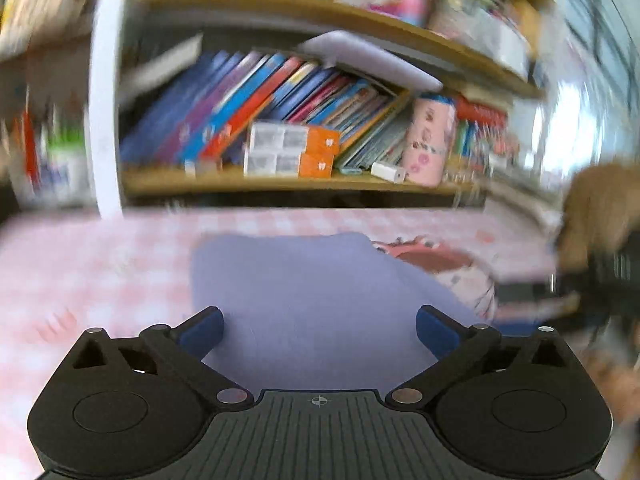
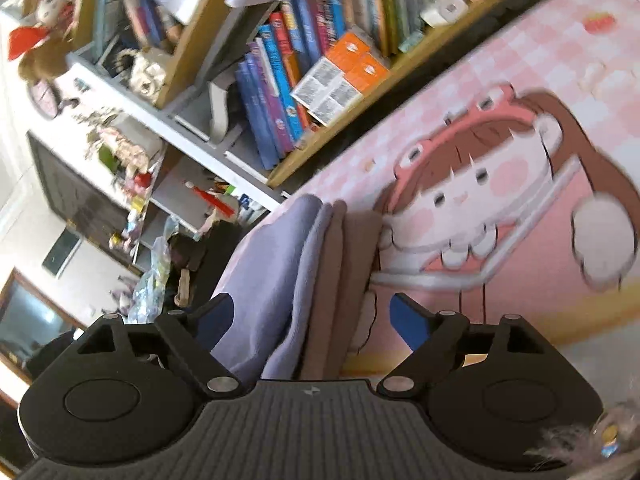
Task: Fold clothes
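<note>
Two garments: I see a folded purple cloth [image 2: 276, 264] stacked on a brown cloth [image 2: 340, 272], lying on the pink checked cover [image 2: 520, 72] with its cartoon girl print [image 2: 472, 184].
Left view: the purple cloth [image 1: 304, 288] sits just ahead of my fingers; image blurred.
Left gripper [image 1: 318, 330]: jaws apart, nothing between them, above the cloth.
Right gripper [image 2: 310, 324]: jaws spread wide, straddling the stack's near edge; contact I cannot tell.
Behind: bookshelf [image 1: 280, 186] with leaning books [image 1: 248, 96], orange boxes [image 1: 292, 152], pink tin [image 1: 428, 140].
Right edge, left view: brown furry sleeve [image 1: 600, 208], blurred.
</note>
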`<state>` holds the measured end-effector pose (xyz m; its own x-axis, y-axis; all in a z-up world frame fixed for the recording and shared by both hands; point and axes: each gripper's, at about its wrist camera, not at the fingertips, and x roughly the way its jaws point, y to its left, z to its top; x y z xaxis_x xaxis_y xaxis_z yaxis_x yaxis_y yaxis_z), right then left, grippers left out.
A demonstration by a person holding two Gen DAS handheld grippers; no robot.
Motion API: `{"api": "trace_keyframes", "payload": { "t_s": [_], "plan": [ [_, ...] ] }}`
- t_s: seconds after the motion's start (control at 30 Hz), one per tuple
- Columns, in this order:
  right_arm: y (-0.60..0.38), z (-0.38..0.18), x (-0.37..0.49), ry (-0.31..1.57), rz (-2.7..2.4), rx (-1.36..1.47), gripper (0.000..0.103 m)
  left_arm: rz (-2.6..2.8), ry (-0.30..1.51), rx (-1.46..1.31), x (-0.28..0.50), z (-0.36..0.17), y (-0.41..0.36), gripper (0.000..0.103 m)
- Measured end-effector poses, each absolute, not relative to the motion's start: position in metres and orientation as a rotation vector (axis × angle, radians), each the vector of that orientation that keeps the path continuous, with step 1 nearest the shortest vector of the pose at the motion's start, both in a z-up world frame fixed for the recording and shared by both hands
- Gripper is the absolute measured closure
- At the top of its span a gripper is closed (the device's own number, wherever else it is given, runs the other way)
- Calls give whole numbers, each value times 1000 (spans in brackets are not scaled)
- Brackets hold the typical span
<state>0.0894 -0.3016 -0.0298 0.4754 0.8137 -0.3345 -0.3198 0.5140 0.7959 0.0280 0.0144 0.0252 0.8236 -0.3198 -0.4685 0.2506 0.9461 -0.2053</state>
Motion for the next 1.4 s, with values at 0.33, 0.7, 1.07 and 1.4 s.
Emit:
{"api": "trace_keyframes", "payload": {
  "t_s": [0.33, 0.7, 1.07, 1.4],
  "plan": [
    [-263, -13, 80, 848, 679, 626, 18, -295, 517, -348, 23, 10, 46, 1],
    [-203, 9, 68, 854, 602, 251, 71, -258, 585, -320, 24, -1, 45, 9],
    [-218, 14, 49, 815, 568, 215, 46, -277, 600, -362, 26, -3, 49, 12],
    [-228, -2, 66, 959, 580, 478, 36, -290, 631, -474, 31, -10, 67, 13]
  ]
}}
